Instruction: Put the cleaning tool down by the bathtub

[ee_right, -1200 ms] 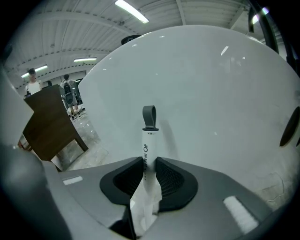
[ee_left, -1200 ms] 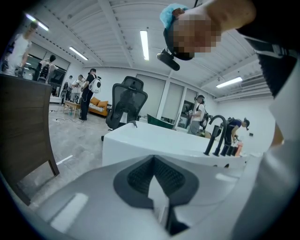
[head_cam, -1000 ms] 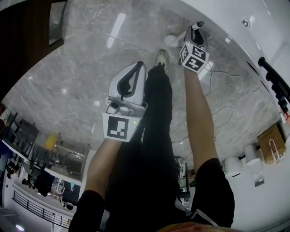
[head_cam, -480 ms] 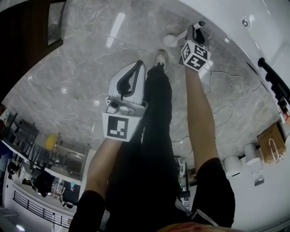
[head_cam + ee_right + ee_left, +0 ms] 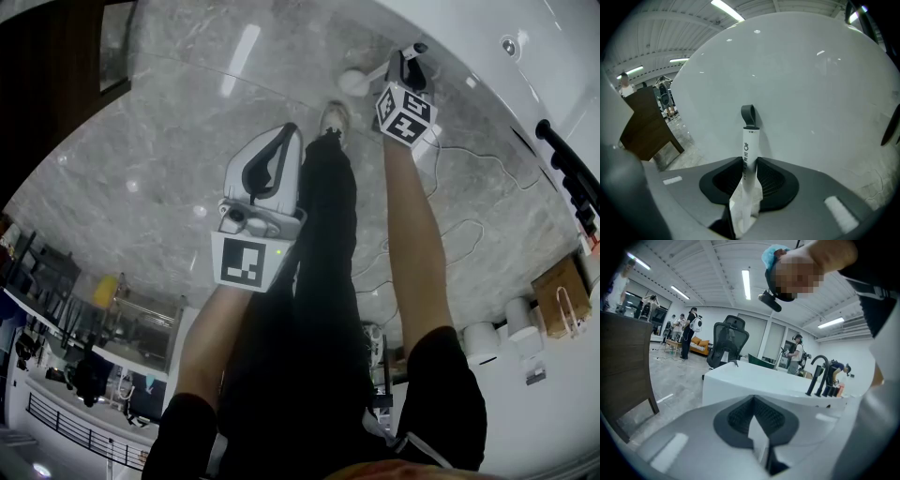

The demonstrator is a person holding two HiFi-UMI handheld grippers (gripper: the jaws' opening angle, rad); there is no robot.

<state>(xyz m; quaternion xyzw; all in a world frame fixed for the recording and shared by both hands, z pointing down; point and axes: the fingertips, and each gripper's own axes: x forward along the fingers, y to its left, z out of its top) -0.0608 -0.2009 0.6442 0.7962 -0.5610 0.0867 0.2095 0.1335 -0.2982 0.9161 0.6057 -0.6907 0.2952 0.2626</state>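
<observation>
Right gripper view looks along the right gripper (image 5: 750, 163), whose jaws have just been opening a little. The cleaning tool (image 5: 749, 140) stands upright between them, a thin white handle with a grey hanging loop on top. The pads lie close along either side of the handle and no clear gap shows, so I judge the grip to be easing rather than gone. Just behind the handle rises the smooth white wall of the bathtub (image 5: 801, 84).

From the head view, the tool's pale round head sits low on the grey stone floor (image 5: 178, 131) at the foot of the tub. That suggests it is already placed where the task wants it, and letting go is what remains. If the handle is not leaning on the tub wall, it could tip once freed.

Right arm reaches out straight, its gripper pitched steeply down. The left gripper (image 5: 752, 401) hangs beside the person's leg, well apart from the tool, jaws together and empty.
</observation>
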